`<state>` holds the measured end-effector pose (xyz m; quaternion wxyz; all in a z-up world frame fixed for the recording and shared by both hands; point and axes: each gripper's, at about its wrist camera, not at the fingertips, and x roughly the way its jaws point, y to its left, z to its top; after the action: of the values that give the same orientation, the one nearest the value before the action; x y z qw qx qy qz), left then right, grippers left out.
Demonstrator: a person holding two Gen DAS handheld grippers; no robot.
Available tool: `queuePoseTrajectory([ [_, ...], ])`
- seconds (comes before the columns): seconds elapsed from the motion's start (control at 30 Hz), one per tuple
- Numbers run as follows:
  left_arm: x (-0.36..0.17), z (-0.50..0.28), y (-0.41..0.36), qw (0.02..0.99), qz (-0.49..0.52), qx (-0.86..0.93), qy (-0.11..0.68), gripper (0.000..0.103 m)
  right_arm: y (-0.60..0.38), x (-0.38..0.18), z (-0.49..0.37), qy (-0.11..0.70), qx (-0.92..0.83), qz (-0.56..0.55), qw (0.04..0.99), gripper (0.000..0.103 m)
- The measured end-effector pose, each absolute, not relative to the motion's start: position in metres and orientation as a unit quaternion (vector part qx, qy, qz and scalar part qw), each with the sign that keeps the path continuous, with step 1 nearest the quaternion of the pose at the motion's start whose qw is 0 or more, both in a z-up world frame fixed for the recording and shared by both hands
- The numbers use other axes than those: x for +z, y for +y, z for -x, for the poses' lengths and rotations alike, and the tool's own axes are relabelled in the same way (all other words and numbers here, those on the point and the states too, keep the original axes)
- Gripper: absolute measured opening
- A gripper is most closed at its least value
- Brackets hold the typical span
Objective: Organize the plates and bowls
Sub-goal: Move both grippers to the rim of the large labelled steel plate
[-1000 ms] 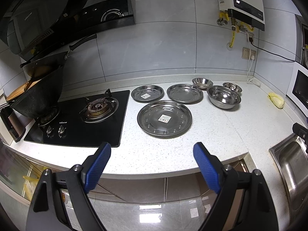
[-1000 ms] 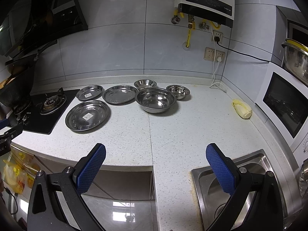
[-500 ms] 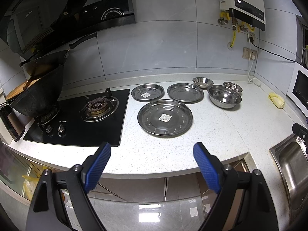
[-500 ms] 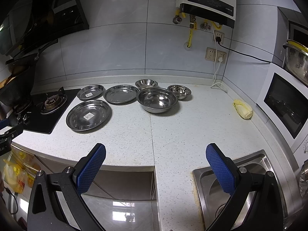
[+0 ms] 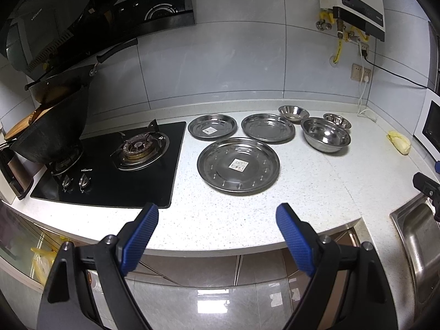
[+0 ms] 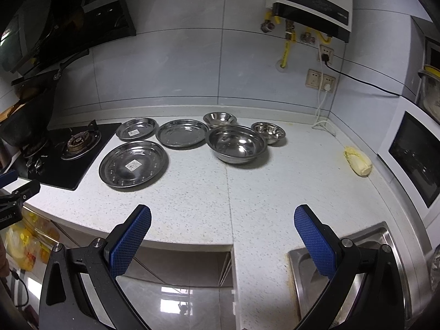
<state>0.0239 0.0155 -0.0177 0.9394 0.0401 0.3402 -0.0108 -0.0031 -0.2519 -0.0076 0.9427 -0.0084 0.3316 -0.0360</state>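
Three steel plates lie on the white counter: a large one (image 5: 238, 165) (image 6: 133, 163) in front, a smaller one (image 5: 212, 126) (image 6: 136, 129) behind it on the left, and another (image 5: 268, 128) (image 6: 182, 133) to its right. Three steel bowls stand further right: a large one (image 5: 325, 135) (image 6: 236, 144) and two small ones (image 5: 293, 113) (image 5: 336, 120) behind it. My left gripper (image 5: 217, 214) is open and empty over the counter's front edge, short of the large plate. My right gripper (image 6: 222, 216) is open and empty at the front edge, short of the bowls.
A black gas hob (image 5: 115, 165) with a dark wok (image 5: 52, 137) is on the left. A steel sink (image 6: 349, 269) lies at the front right. A yellowish lump (image 6: 357, 161) lies near the microwave (image 6: 415, 156). A water heater (image 6: 310, 2) hangs on the wall.
Both grippers have crept slightly forward toward the counter, so the dishes look a little nearer. Nothing on the counter has moved.
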Motion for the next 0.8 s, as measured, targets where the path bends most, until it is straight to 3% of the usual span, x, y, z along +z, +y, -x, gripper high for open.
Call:
queuePoseTrajectory([
  [0.53, -0.021, -0.124, 0.019, 0.942, -0.037, 0.016, 0.333, 0.087, -0.186, -0.017, -0.095, 0.321, 0.015, 0.043, 0.946, 0.102],
  [0.8, -0.076, -0.217, 0.038, 0.931, -0.004, 0.057, 0.36, 0.087, -0.151, -0.062, -0.175, 0.335, 0.009, 0.052, 0.941, 0.102],
])
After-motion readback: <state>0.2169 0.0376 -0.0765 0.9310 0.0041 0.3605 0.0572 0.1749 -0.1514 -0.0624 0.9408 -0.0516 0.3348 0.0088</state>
